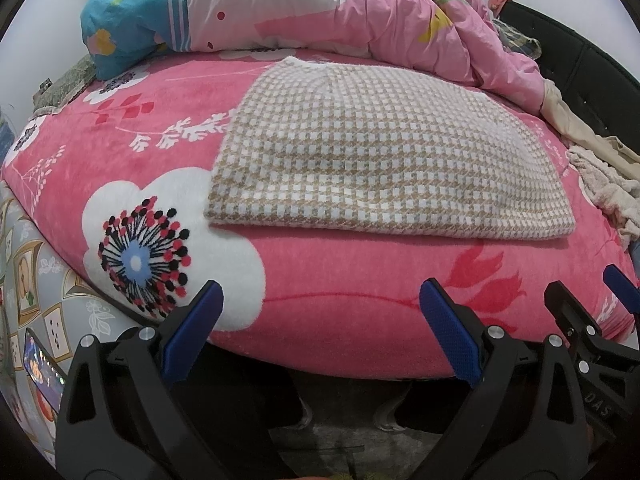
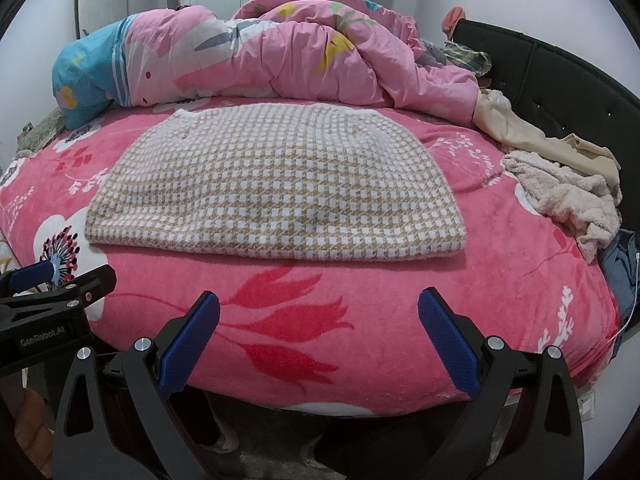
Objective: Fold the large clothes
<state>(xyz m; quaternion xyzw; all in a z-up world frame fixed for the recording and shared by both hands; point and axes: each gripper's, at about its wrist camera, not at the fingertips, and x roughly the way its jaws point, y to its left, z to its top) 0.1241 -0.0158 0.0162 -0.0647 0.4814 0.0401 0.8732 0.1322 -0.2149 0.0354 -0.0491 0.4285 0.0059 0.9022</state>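
Note:
A beige-and-white houndstooth garment [image 1: 376, 160] [image 2: 276, 188] lies folded into a flat rectangle on the pink floral bed cover [image 1: 340, 312] [image 2: 400, 312]. My left gripper [image 1: 320, 300] is open and empty at the bed's near edge, short of the garment's front fold. The right gripper [image 2: 318, 308] is open and empty too, held at the same edge just right of the left one. The right gripper's fingers [image 1: 568, 304] show at the left wrist view's right side; the left gripper's fingers [image 2: 60, 276] show at the right wrist view's left side.
A bunched pink and blue duvet [image 1: 320, 4] [image 2: 260, 56] fills the back of the bed. Loose cream and beige clothes [image 2: 560, 184] [image 1: 600, 168] lie at the right by the black headboard [image 2: 560, 64]. A phone [image 1: 42, 368] lies lower left.

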